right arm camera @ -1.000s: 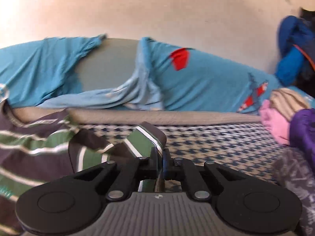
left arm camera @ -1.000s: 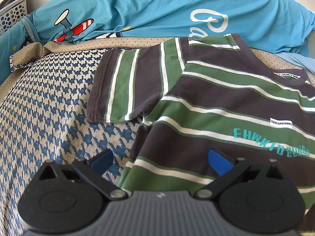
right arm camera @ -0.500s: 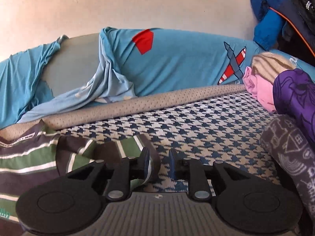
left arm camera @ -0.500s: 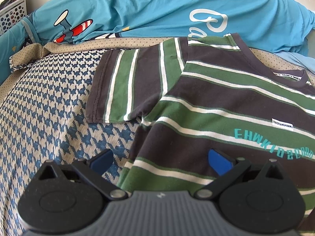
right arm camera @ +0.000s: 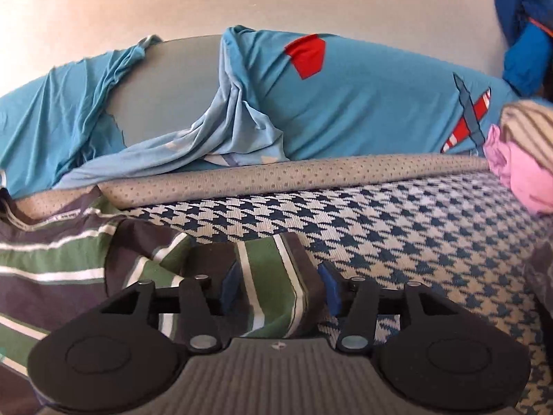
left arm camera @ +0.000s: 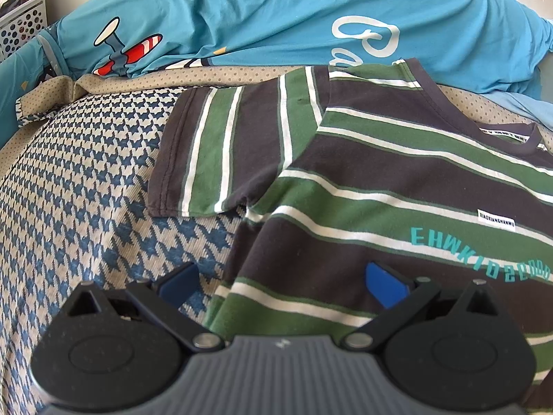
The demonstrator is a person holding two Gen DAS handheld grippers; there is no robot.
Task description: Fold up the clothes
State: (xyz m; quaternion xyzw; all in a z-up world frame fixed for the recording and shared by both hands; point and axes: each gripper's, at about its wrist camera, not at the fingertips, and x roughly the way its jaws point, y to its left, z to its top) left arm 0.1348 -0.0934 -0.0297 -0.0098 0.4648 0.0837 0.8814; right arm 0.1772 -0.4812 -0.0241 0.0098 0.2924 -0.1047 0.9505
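A dark brown, green and white striped T-shirt (left arm camera: 397, 186) lies front up on the houndstooth bedspread (left arm camera: 79, 207), its left sleeve (left arm camera: 221, 152) spread flat. My left gripper (left arm camera: 283, 282) hovers open over the shirt's side edge, one blue pad over the bedspread and one over the shirt. In the right wrist view the other sleeve (right arm camera: 273, 273) lies rumpled between the parted blue pads of my right gripper (right arm camera: 280, 285), which is open and holds nothing. The shirt body (right arm camera: 52, 263) runs off to the left.
A blue cover with aeroplane prints (left arm camera: 276, 17) is bunched along the back over a beige dotted roll (right arm camera: 276, 176). A white perforated basket (left arm camera: 20, 24) stands at far left. Pink and purple clothes (right arm camera: 518, 169) are piled at the right, a blue jacket (right arm camera: 525, 41) above.
My right gripper was shut on the sleeve a second ago; it has opened and the sleeve now lies loose between the pads. The left gripper has barely moved.
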